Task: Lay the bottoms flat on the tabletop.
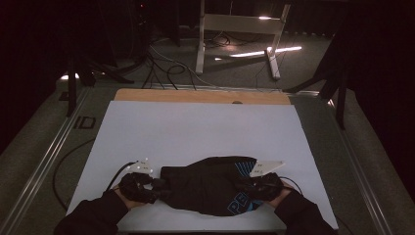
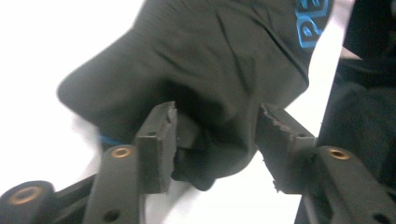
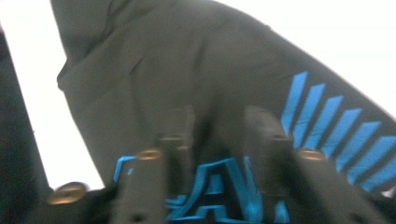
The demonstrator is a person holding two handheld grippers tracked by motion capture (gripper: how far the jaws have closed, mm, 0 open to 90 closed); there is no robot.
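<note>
a black piece of clothing (image 1: 210, 188) with blue letters lies on the white sheet (image 1: 195, 132) that covers the counter (image 1: 200, 96), at the near edge, right in front of the person. it looks folded into a small, lumpy pile, wider than it is deep. the left tongs (image 1: 157, 186) sit at the left end of the cloth, and the right tongs (image 1: 243, 185) sit at its right end, over the blue print. in the left gripper view the left tongs (image 2: 217, 135) stand partly wide, and a dark fold of the cloth (image 2: 201, 79) pokes in between the jaws, but the pads (image 2: 164, 140) do not squeeze it. in the right gripper view the right tongs (image 3: 219, 135) are blurry, yet there is a gap between the jaws and the cloth (image 3: 187, 70) lies under them, not pinched. so i think both tongs are letting go of the cloth, and this fold looks done. the pile is not very neat yet. its near edge bulges and the far side is rounded. what is left may be one more fold, or some smoothing, and then pulling both hands (image 1: 132, 191) away from the cloth.
</note>
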